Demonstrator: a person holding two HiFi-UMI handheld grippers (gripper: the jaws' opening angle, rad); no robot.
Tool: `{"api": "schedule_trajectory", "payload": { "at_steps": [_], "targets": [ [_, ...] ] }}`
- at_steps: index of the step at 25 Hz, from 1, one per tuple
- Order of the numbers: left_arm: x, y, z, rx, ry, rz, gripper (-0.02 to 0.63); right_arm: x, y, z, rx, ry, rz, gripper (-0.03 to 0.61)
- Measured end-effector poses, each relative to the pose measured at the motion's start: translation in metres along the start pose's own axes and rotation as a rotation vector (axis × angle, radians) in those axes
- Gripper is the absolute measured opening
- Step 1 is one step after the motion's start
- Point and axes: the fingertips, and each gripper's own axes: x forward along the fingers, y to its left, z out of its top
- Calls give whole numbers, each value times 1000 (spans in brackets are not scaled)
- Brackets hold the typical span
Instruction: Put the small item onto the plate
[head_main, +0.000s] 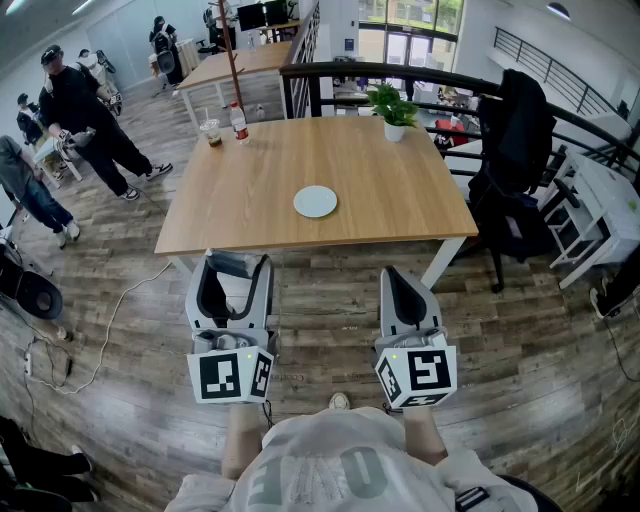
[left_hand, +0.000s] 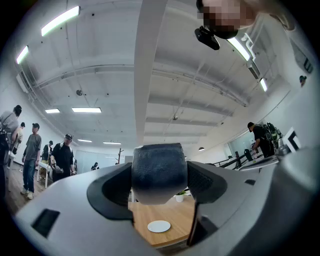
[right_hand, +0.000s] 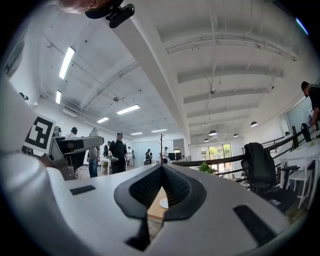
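Observation:
A small white plate (head_main: 315, 201) lies near the middle of the wooden table (head_main: 380, 210). My left gripper (head_main: 236, 261) hangs over the floor just short of the table's near edge. It is shut on the small item (left_hand: 159, 172), a dark grey rounded lump with a pale underside that fills the wide gap between the jaws. Below the item, the plate (left_hand: 159, 226) shows in the left gripper view. My right gripper (head_main: 404, 285) is beside the left one, also short of the table, shut with nothing in it. The plate (right_hand: 164, 203) shows just beyond its pads.
A potted plant (head_main: 394, 110) stands at the table's far right, a cup (head_main: 211, 132) and a bottle (head_main: 239, 123) at its far left. A black chair with a jacket (head_main: 515, 170) is on the right. People (head_main: 80, 110) stand at the far left.

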Motion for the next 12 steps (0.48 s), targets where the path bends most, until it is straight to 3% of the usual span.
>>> {"api": "schedule_trajectory", "payload": {
  "at_steps": [12],
  "targets": [
    [-3,11,-2,-14,-4,12,318,7,7,-2,10,-6,17,17]
  ]
}}
